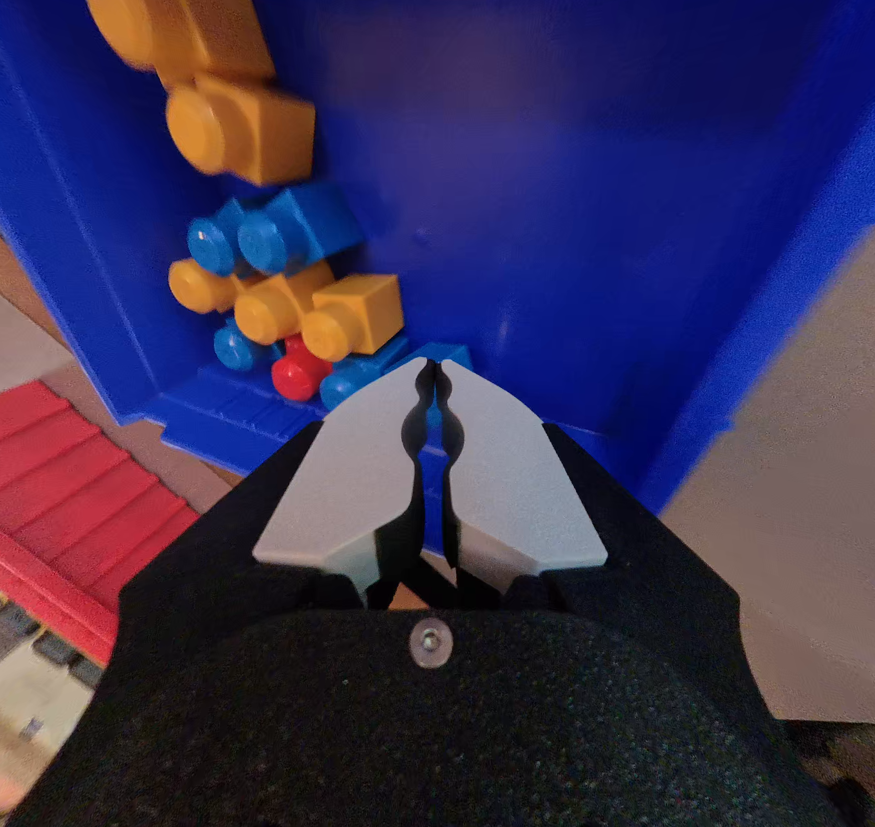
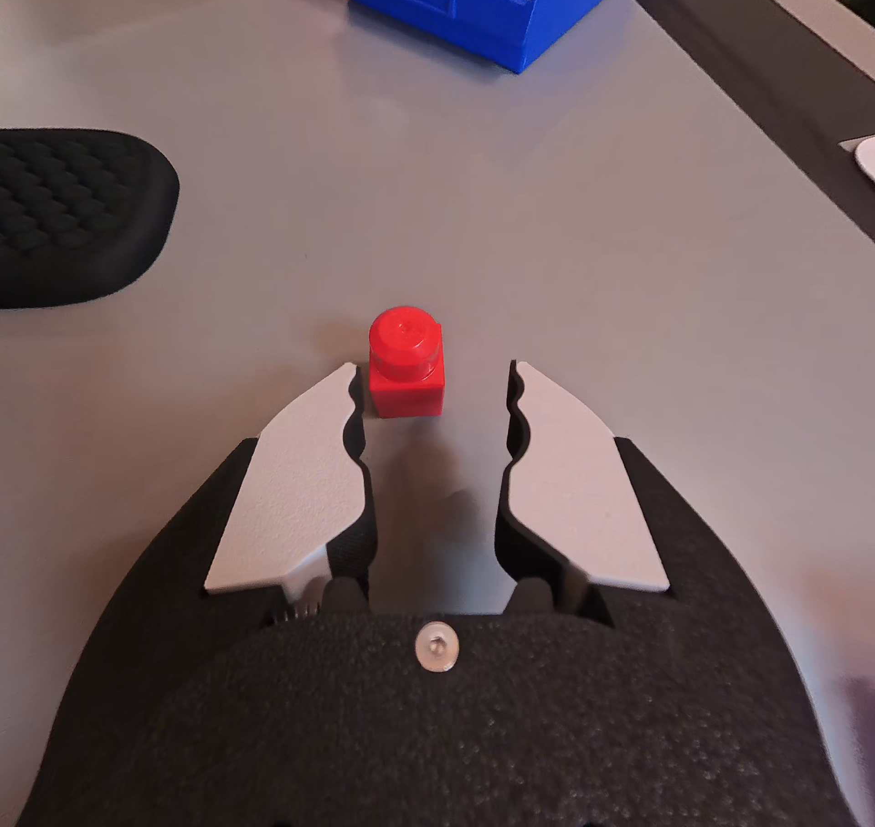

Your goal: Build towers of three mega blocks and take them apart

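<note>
My left gripper (image 1: pixel 434 368) is reaching into the blue bin (image 1: pixel 592 189), jaws pinched together on nothing; blocks (image 1: pixel 284 312) are piling against the bin's left wall, so a blind close risks snagging two. My right gripper (image 2: pixel 432 380) is hovering nearer me than the bin, jaws spread; the red block (image 2: pixel 407 378) is hugging its left finger (image 2: pixel 331 406), risking a topple.

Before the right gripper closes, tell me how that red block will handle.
The red mega block looks like rigid, hollow plastic, so probably light and stiff. Its flat sides should grip well. Standing on a square base on the grey table, it should slide rather than roll.
</note>
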